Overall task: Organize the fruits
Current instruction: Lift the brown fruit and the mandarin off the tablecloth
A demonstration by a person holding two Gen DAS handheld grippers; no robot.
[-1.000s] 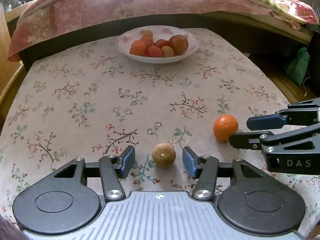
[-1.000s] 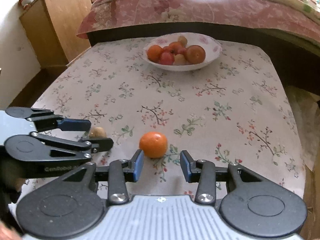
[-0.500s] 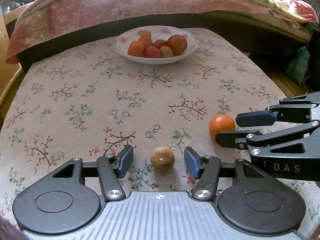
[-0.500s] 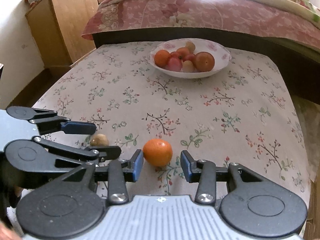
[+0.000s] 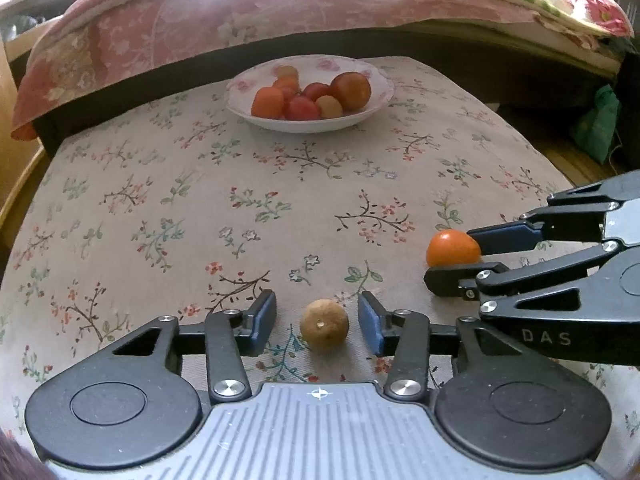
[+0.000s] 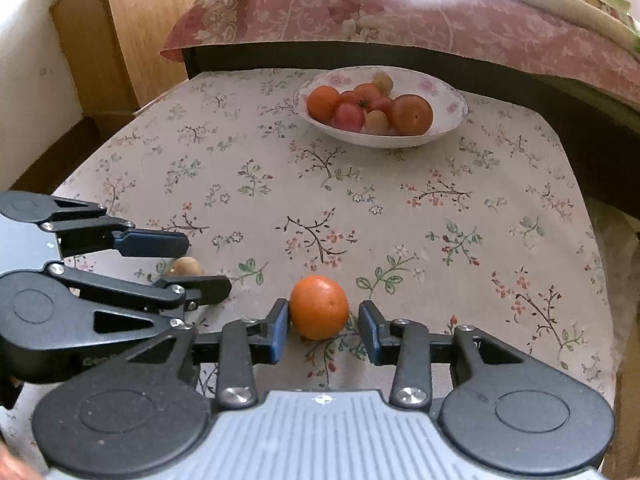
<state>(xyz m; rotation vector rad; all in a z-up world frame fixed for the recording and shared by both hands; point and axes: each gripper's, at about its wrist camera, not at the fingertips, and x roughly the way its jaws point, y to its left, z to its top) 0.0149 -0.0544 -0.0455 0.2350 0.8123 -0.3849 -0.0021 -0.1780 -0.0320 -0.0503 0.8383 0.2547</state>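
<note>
A small brown fruit (image 5: 324,328) lies on the flowered tablecloth between the blue pads of my left gripper (image 5: 318,318), which is open with a gap on both sides. An orange (image 6: 319,306) sits between the pads of my right gripper (image 6: 323,328), also open; its left pad touches the orange and its right pad stands off. In each wrist view the other gripper shows from the side: the right gripper (image 5: 452,258) around the orange (image 5: 453,248), and the left gripper (image 6: 202,263) around the brown fruit (image 6: 186,267). A white floral bowl (image 5: 312,126) (image 6: 380,142) holds several fruits at the far side.
The table (image 6: 440,208) is covered by a flowered cloth, with its right edge near my right gripper. A bed with a pink quilt (image 5: 280,8) runs behind the table. A wooden cabinet (image 6: 132,32) stands at the far left, and a green bag (image 5: 596,124) lies on the floor at right.
Both grippers have moved forward, so each fruit now sits deeper between its pads. The left jaws have narrowed a little. The bowl looks closer in the right view.
</note>
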